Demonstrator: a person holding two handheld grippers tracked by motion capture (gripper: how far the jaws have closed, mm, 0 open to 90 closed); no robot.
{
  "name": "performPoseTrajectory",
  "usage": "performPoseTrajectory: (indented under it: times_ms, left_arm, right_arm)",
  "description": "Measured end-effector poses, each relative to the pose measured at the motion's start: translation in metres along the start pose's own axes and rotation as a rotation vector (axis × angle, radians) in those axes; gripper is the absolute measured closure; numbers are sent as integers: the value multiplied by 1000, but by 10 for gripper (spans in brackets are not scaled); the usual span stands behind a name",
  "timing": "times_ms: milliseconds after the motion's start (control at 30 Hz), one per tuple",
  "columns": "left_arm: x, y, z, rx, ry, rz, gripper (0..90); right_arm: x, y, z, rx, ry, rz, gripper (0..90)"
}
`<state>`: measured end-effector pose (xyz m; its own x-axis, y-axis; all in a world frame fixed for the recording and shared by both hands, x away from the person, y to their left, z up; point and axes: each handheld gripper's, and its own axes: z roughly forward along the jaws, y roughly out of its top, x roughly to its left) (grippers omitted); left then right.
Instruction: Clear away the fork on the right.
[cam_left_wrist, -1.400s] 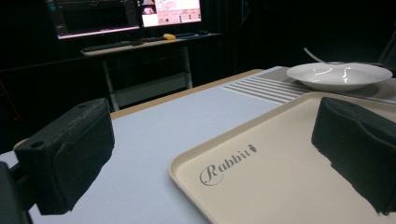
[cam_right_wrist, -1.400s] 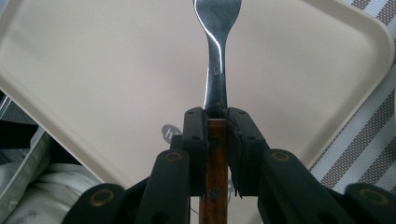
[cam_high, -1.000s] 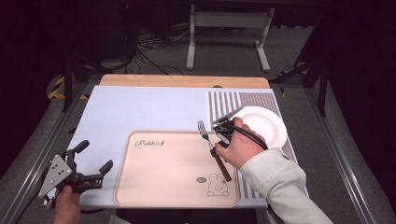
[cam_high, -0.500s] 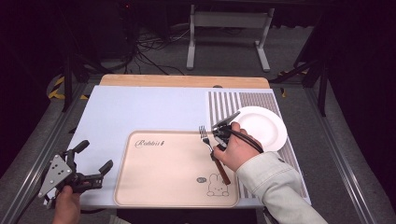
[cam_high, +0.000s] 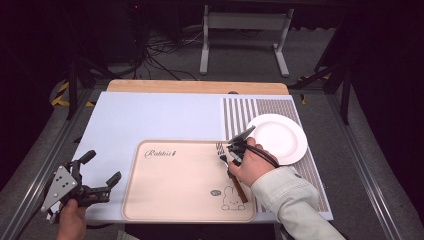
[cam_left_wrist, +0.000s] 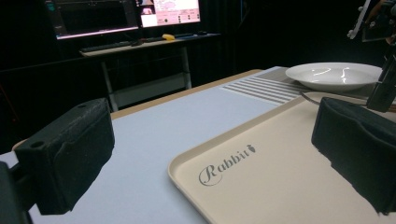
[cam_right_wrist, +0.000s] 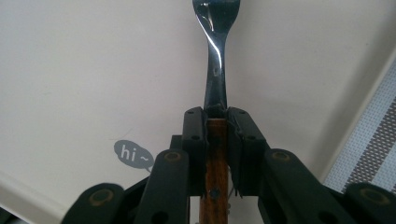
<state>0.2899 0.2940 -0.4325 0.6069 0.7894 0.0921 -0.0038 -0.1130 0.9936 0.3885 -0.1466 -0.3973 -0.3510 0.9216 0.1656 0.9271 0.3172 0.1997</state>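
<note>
A fork (cam_high: 239, 189) with a brown wooden handle and steel tines lies along the right side of a beige tray (cam_high: 175, 185) printed with "Rabbit" and a small rabbit. My right gripper (cam_high: 231, 154) is shut on the fork. In the right gripper view the two jaws clamp the top of the wooden handle (cam_right_wrist: 215, 140), and the steel neck (cam_right_wrist: 215, 65) points away over the tray (cam_right_wrist: 93, 70). I cannot tell whether the fork touches the tray. My left gripper (cam_high: 104, 166) stands open and holds nothing at the table's front left corner, its pads (cam_left_wrist: 70, 149) wide apart.
A white plate (cam_high: 280, 137) sits on a striped mat (cam_high: 250, 110) just right of the tray, close to the right hand; it also shows as the plate (cam_left_wrist: 334, 74) in the left gripper view. A pale blue sheet (cam_high: 150, 117) covers the table.
The right gripper has carried the fork a little nearer to the person and lower over the tray. The left gripper has stayed put.
</note>
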Motion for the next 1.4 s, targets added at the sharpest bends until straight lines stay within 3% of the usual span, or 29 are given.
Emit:
performPoseTrajectory:
  times_ms: [933, 1000, 1133, 1267, 1300, 1400]
  left_arm:
    - [0, 0, 0, 0, -7, 0, 1]
    - [0, 0, 0, 2, -6, 1, 1]
    - [0, 0, 0, -2, -4, -1, 1]
    - [0, 0, 0, -1, -5, -3, 1]
    - [0, 0, 0, 0, -4, -3, 1]
    - [0, 0, 1, -2, -4, -3, 1]
  right_arm:
    - [-6, -3, 19, 65, -10, 24, 780]
    - [-6, -3, 19, 58, -1, 19, 733]
    - [-6, -2, 18, -17, 10, -60, 438]
    - [-5, -2, 15, -68, 11, -93, 330]
    - [-3, -2, 13, -110, 16, -121, 274]
    - [-2, -1, 10, -142, 15, -153, 234]
